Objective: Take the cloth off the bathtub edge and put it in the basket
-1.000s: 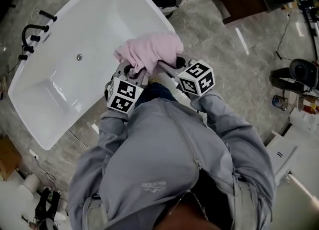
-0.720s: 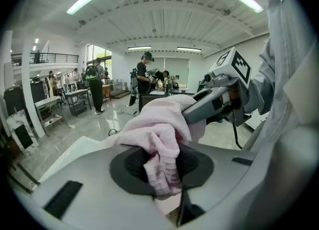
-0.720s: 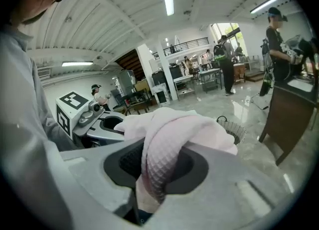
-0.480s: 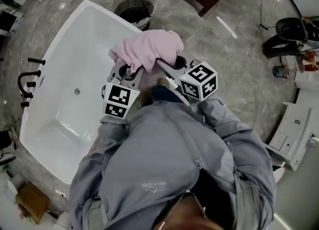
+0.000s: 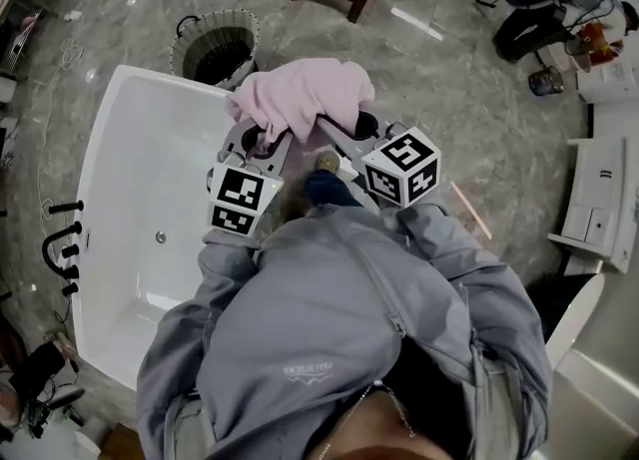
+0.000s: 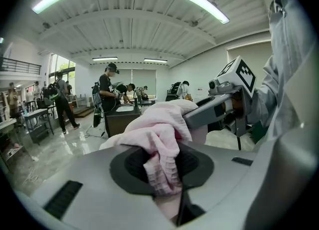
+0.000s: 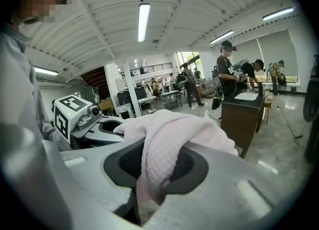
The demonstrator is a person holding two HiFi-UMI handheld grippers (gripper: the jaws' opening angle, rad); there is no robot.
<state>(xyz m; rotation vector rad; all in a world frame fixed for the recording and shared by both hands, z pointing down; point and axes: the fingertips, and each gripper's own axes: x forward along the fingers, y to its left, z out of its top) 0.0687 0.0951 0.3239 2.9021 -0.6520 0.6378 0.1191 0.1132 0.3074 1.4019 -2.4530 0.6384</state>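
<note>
Both grippers have hold of the pink cloth (image 5: 300, 94): the left gripper (image 5: 263, 139) pinches one fold tight between its jaws, and the right gripper (image 5: 337, 131) bites another fold just beside it. The cloth bunches up over both sets of jaws, held in the air between them. The bathtub (image 5: 130, 199) lies below, off to the left gripper's left, and the basket (image 5: 245, 24) stands on the floor just ahead of the left gripper's tips
</note>
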